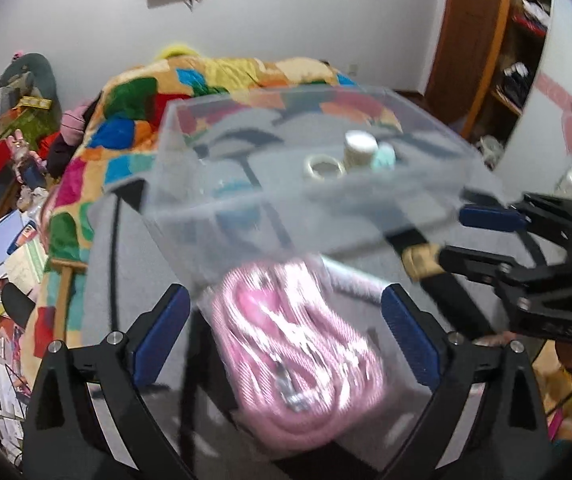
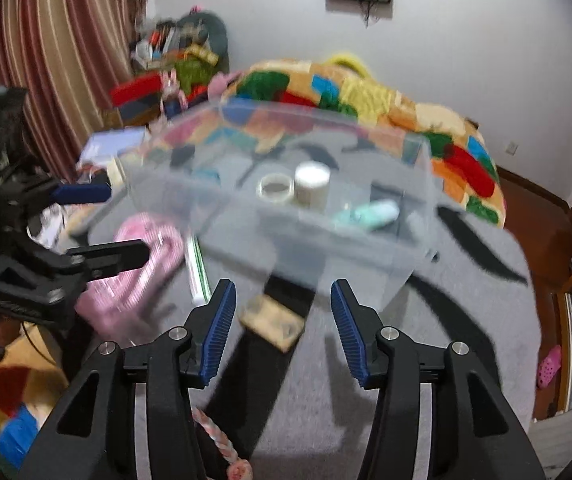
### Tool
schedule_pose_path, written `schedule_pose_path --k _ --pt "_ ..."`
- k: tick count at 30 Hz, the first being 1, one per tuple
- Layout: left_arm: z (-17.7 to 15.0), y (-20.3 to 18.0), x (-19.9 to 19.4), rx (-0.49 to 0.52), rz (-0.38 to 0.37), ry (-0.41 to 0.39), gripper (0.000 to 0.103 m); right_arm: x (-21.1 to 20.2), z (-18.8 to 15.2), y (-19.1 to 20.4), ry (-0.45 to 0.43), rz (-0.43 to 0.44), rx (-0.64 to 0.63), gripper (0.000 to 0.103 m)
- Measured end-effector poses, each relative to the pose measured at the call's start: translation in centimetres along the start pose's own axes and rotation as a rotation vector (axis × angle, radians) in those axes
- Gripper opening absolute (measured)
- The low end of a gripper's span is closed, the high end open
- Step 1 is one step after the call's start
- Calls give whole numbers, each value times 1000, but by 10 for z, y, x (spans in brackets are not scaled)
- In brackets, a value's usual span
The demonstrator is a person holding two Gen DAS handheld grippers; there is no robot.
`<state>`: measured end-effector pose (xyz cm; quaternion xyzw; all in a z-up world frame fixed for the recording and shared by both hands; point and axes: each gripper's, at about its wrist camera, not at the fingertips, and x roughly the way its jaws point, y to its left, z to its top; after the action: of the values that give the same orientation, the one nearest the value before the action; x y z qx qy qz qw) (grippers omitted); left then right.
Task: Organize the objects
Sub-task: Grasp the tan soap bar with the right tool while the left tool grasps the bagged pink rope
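A clear plastic bin [image 1: 366, 204] [image 2: 286, 224] stands on a grey patterned cloth. It holds a roll of tape [image 1: 323, 168] [image 2: 275, 188], a white jar [image 1: 360, 148] [image 2: 312, 184] and a pale green item [image 1: 383, 157] [image 2: 374, 214]. A pink coiled cable in a clear bag [image 1: 298, 344] [image 2: 142, 268] lies in front of the bin. My left gripper [image 1: 286, 340] is open around the bag, empty. My right gripper [image 2: 282, 328] is open over a small tan card [image 2: 272, 322], also seen in the left wrist view [image 1: 422, 262].
A bed with a bright patchwork quilt [image 1: 206, 92] [image 2: 366, 96] lies behind the bin. Clutter of boxes and papers [image 1: 6, 200] fills the left side. A wooden shelf [image 1: 498, 60] stands at the right. A green and white stick [image 2: 198, 272] lies beside the bag.
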<state>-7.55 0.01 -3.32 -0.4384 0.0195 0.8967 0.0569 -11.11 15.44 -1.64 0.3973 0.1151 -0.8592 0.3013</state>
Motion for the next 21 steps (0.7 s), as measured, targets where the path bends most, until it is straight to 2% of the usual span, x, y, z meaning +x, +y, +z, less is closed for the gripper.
schedule_pose_path --k 3,11,14,17,19,21 --pt "-10 -5 11 25 45 29 98 18 -7 0 58 10 -12 46" --pt "-28 22 11 -52 11 51 101 31 -9 -2 76 23 -29 46" --pt "-33 27 14 -60 10 68 101 32 -15 5 70 16 -61 40" --pt "-29 21 16 -42 28 62 101 29 -17 10 65 27 -64 25" --pt "-26 16 21 -39 25 49 101 28 -18 11 64 29 -58 25" --pt "-24 13 24 -35 39 29 95 26 -19 12 62 30 -50 24"
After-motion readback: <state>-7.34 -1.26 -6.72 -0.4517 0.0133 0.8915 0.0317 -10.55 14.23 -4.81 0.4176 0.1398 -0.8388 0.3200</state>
